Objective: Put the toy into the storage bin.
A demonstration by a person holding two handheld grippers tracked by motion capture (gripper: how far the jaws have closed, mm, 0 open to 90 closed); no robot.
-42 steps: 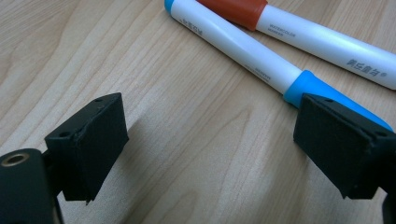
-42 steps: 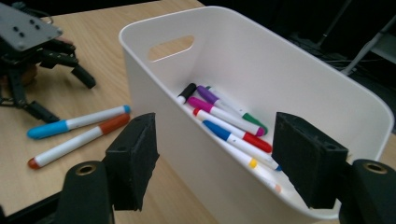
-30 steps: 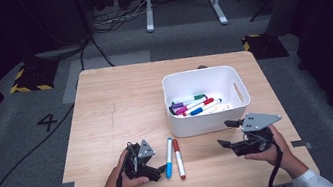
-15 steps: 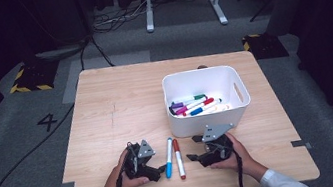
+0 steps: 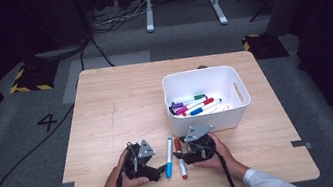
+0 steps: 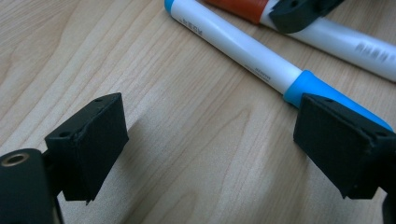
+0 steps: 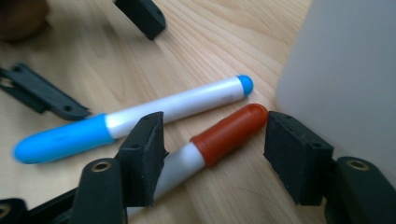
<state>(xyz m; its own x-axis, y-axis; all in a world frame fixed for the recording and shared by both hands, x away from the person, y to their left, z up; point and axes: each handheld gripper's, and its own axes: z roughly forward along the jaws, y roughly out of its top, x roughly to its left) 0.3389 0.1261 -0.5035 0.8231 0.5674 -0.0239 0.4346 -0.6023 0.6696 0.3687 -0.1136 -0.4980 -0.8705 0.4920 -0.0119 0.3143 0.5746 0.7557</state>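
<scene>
**Inspector:** Fingers (image 7: pixel 142 154) of the right gripper (image 7: pixel 212 156) stood apart, one on each side of the red marker (image 7: pixel 224 133). The jaws had just been closing, yet a gap remained at the right-hand pad, so the marker lay between them ungrasped.

**Clerk:** And the left gripper (image 6: pixel 210 149)?

**Inspector:** Released, jaws wide, nothing between them but bare table (image 6: pixel 196 154). Its right-hand pad sat over the capped end of the blue marker (image 6: pixel 243 46); contact could not be confirmed.

**Clerk:** Where did the markers lie?

**Inspector:** In the high view the blue marker (image 5: pixel 168 157) and red marker (image 5: pixel 180 158) lay side by side on the table (image 5: pixel 121 105) near the front edge, between the left gripper (image 5: pixel 159 170) and right gripper (image 5: pixel 178 156), just near of the white bin (image 5: pixel 240 93), which held further markers (image 5: pixel 196 106).

**Clerk:** What did one view add over another?

**Inspector:** The right gripper view showed the red cap pointing at the bin wall (image 7: pixel 345 79), close beside it, and a jaw of the left gripper (image 7: pixel 140 16) beyond the blue marker (image 7: pixel 140 119). The left gripper view showed a jaw tip of the right gripper (image 6: pixel 299 11) lying over the red marker (image 6: pixel 238 9). The high view alone gave both hands, the left hand (image 5: pixel 122 176) and right hand (image 5: pixel 217 154), wrapped round the gripper bodies.
</scene>
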